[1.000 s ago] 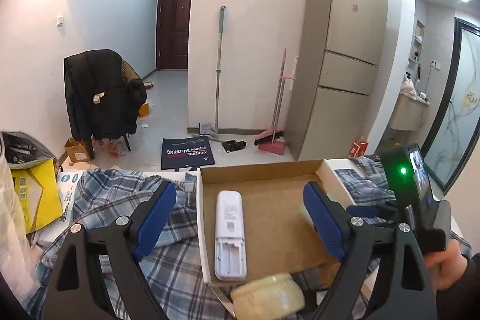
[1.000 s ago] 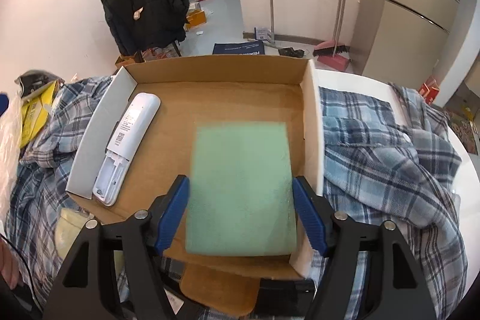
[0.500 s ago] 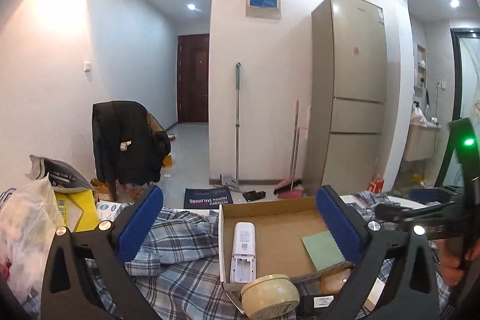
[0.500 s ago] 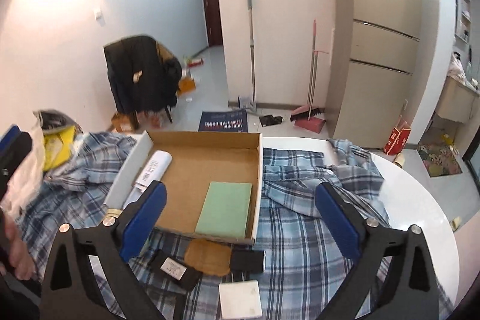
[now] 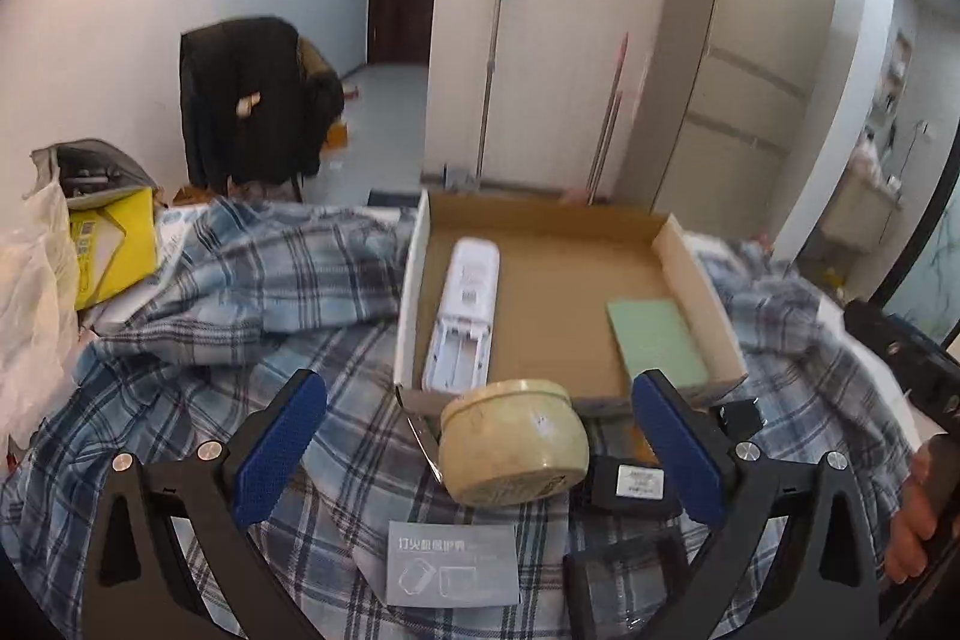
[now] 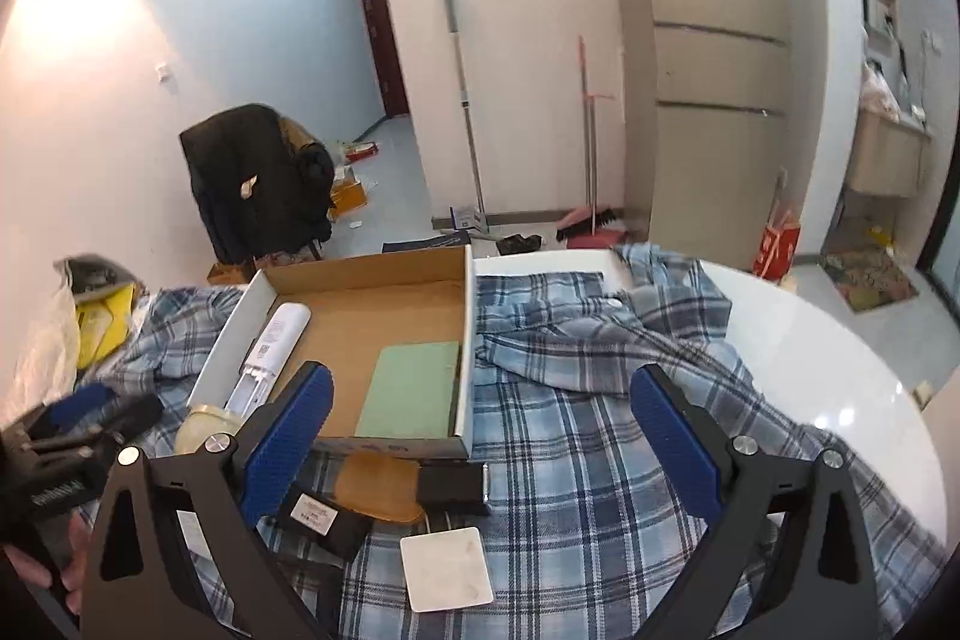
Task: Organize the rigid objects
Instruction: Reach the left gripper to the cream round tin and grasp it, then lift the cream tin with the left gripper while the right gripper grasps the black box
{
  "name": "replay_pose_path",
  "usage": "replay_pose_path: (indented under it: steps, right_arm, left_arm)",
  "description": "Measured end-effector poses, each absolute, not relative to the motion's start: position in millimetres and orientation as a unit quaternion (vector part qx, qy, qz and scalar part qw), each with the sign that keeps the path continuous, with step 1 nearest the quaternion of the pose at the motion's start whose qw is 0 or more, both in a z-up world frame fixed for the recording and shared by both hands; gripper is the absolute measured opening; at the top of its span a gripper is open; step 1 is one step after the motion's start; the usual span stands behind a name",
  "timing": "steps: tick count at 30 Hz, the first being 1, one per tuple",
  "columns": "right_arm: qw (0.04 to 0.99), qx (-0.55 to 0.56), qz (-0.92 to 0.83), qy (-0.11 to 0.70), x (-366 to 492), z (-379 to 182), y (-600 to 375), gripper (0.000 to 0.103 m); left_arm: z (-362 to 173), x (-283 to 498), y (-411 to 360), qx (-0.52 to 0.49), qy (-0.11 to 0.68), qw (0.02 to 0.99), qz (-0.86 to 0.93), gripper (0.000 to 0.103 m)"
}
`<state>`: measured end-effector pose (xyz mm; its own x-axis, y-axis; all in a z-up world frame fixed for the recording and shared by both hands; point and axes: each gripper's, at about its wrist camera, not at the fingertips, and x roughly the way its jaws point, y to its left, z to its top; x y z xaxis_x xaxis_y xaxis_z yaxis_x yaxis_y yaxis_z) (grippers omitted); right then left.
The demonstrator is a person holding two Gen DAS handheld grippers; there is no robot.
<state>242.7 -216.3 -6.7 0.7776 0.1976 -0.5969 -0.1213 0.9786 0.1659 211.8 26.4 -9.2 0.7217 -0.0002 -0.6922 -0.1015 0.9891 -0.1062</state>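
A shallow cardboard box (image 5: 558, 220) (image 6: 360, 280) lies on a plaid cloth. In it are a white remote (image 5: 462, 304) (image 6: 270, 346) at the left and a green pad (image 5: 657, 340) (image 6: 411, 388) at the right. A cream round tin (image 5: 513, 442) (image 6: 204, 424) sits just in front of the box, between the tips of my open, empty left gripper (image 5: 480, 451). My right gripper (image 6: 480, 445) is open and empty above a black block (image 6: 450, 484), a brown piece (image 6: 375, 484), a black adapter (image 6: 318, 514) and a white square (image 6: 444, 568).
A grey card (image 5: 453, 562) and a black frame (image 5: 624, 574) lie near the left gripper. The plaid cloth (image 6: 600, 430) covers a round white table (image 6: 828, 370). Yellow bag (image 5: 108, 250) and plastic bag (image 5: 30, 310) sit at the left.
The right gripper let go of the green pad in the box and drew back and up. The left gripper tilted up, then came down over the cream tin.
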Motion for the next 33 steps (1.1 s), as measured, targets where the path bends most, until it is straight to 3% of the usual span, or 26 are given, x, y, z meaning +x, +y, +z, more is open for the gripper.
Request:
replay_pose_path:
  steps: [9,17,18,20,24,28,33]
  right_arm:
    - [0.914,0.127,0.088,0.376,255,-29,-234,0.099]
    - [0.914,0.102,0.089,0.383,254,-34,-226,0.099]
    - [0.913,0.102,0.09,0.384,255,-34,-226,0.099]
    - [0.913,0.099,0.088,0.385,254,-34,-226,0.099]
    - [0.91,0.081,0.093,0.395,256,-34,-222,0.099]
    - [0.909,0.07,0.11,0.396,249,-26,-216,0.099]
    - [0.913,0.03,0.096,0.396,247,-24,-204,0.099]
  left_arm:
    - [-44,235,28,-0.092,0.428,0.899,0.031,0.103]
    - [-70,245,18,-0.072,0.452,0.889,0.01,0.099]
    - [-73,246,17,-0.079,0.455,0.887,0.003,0.095]
    - [-78,249,16,-0.079,0.464,0.882,-0.002,0.077]
    - [-74,244,23,-0.094,0.475,0.875,0.0,0.077]
    - [-47,225,29,-0.099,0.448,0.888,-0.025,0.077]
    - [-14,195,34,-0.087,0.359,0.929,-0.037,0.077]
